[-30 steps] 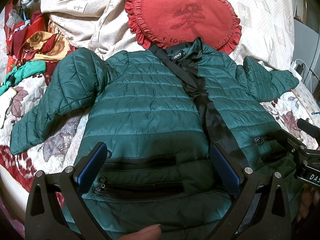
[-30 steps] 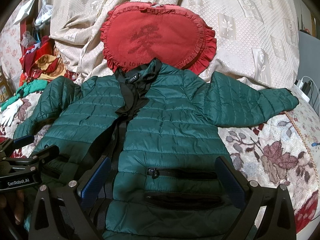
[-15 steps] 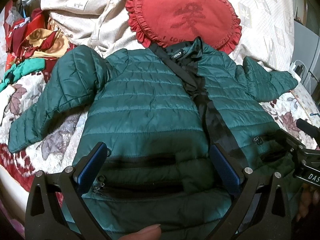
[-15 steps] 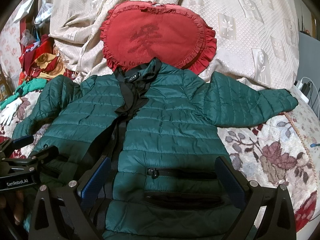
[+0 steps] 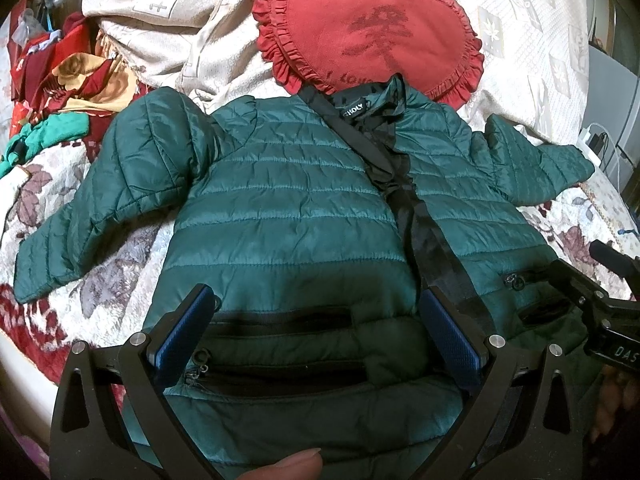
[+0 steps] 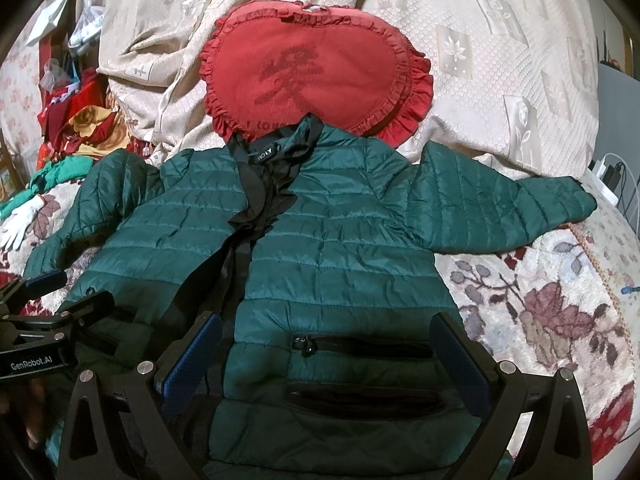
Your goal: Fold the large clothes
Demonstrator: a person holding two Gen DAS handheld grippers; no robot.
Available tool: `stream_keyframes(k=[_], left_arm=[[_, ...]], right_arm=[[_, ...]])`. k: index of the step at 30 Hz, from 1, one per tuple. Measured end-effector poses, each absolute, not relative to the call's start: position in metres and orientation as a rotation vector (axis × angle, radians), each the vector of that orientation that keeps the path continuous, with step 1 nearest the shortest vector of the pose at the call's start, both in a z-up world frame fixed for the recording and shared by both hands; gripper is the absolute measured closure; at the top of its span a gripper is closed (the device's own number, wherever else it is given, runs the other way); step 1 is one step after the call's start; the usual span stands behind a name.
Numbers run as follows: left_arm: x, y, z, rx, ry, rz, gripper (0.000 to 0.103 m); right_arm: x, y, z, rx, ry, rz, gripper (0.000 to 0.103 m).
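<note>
Jacket (image 5: pixel 288 208) flat, unzipped, sleeves spread

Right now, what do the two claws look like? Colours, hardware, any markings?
Both match: matte black angular frames with cutouts and silver screw heads, each finger lined with a blue textured pad. The left claw and right claw show this in their own views. White lettering sits on the bodies: "GenRobot.AI" on the left, a partial "DAS" on the right. No cables or sleeves visible.

Warm, dim indoor light is falling from above, the gripper frames are casting a dark shadow across the green jacket's (image 5: pixel 288 216) hem, and fisheye distortion is bending and blackening both views' edges.
</note>
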State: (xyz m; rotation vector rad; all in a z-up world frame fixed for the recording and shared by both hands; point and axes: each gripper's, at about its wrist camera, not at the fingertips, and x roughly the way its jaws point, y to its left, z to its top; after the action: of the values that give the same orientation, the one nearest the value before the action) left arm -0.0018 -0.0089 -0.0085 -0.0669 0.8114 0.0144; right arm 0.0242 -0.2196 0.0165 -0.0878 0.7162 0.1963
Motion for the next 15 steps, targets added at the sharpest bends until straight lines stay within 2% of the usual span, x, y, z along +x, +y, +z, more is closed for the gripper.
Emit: stream_keyframes(k=[15], left_arm=[[-0.0024,-0.0035,-0.0077,-0.087,0.813,0.011,0.0]], right_arm=[[0.0253,-0.2163,0.0122,-0.088,0.733,0.2,0.001]])
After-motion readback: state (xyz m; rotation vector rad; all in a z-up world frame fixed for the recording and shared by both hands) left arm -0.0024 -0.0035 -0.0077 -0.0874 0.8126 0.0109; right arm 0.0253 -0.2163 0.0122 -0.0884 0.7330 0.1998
